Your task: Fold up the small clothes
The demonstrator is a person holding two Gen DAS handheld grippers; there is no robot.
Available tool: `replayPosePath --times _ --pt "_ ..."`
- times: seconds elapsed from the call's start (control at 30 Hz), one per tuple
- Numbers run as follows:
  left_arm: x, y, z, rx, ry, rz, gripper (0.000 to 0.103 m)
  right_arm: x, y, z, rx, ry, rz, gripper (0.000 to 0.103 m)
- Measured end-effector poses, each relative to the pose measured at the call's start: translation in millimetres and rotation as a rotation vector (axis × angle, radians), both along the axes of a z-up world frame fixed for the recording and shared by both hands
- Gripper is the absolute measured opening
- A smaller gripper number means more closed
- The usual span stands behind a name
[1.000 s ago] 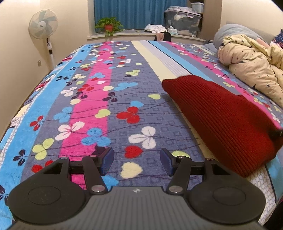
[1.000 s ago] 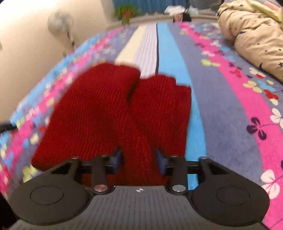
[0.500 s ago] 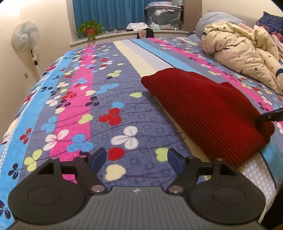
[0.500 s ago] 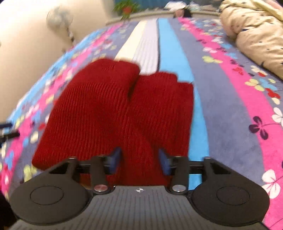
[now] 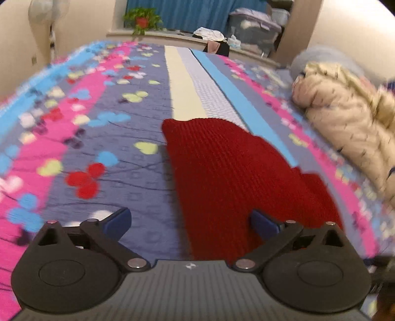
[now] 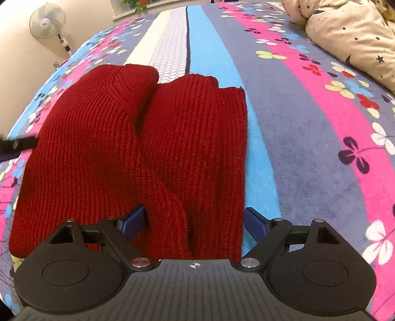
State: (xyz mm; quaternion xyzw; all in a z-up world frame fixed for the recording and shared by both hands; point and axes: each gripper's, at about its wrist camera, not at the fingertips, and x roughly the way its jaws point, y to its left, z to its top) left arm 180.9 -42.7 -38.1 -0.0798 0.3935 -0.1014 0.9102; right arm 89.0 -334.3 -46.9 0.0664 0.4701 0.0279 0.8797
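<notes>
A dark red knitted garment lies folded on the flowered bedspread, with two rounded lobes at its far end. My right gripper hovers over its near right edge. Its jaws are opening, and the cloth lies between them without the pads pressing it. In the left wrist view the same red garment fills the middle right. My left gripper straddles its near left edge, jaws opening wide, the left pad over bedspread and the right pad over knit. The left gripper's tip shows at the right view's left edge.
A cream star-print duvet is heaped on the right side of the bed, also the duvet at the right view's top right. A standing fan stands by the left wall. A potted plant and storage boxes sit beyond the bed's far end.
Both grippers' jaws have spread wider. The left gripper has swung right, bringing the red garment from the view's right side to its middle. The right gripper has dropped slightly closer to the cloth.
</notes>
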Motion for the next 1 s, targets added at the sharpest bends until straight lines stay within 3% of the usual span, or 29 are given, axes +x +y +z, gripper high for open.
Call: replayPosePath --times 0.1,0.17,0.3,0.43,0.67,0.8,1.0 --pt "16 6 -11 -0.139 0.05 0.013 0.103 1 -2 -2 0.014 0.007 0.01 0.083" --pt "25 9 -21 -0.202 0.091 0.007 0.103 3 -3 -3 0.026 0.011 0.018 0.076" --pt "44 17 -48 -0.413 0.212 0.01 0.103 6 -3 -4 0.038 0.014 0.035 0.066" --pt "56 19 -69 -0.549 0.278 0.019 0.101 6 -3 -4 0.037 0.014 0.046 0.06" --pt "48 16 -44 -0.458 0.182 -0.03 0.069 5 4 0 0.018 -0.024 0.065 0.046" --pt "35 23 -12 -0.392 0.101 -0.048 0.067 5 14 4 0.006 -0.053 0.076 0.04" --pt "25 80 44 -0.28 -0.001 -0.026 0.067 3 56 18 0.139 -0.153 0.216 0.035"
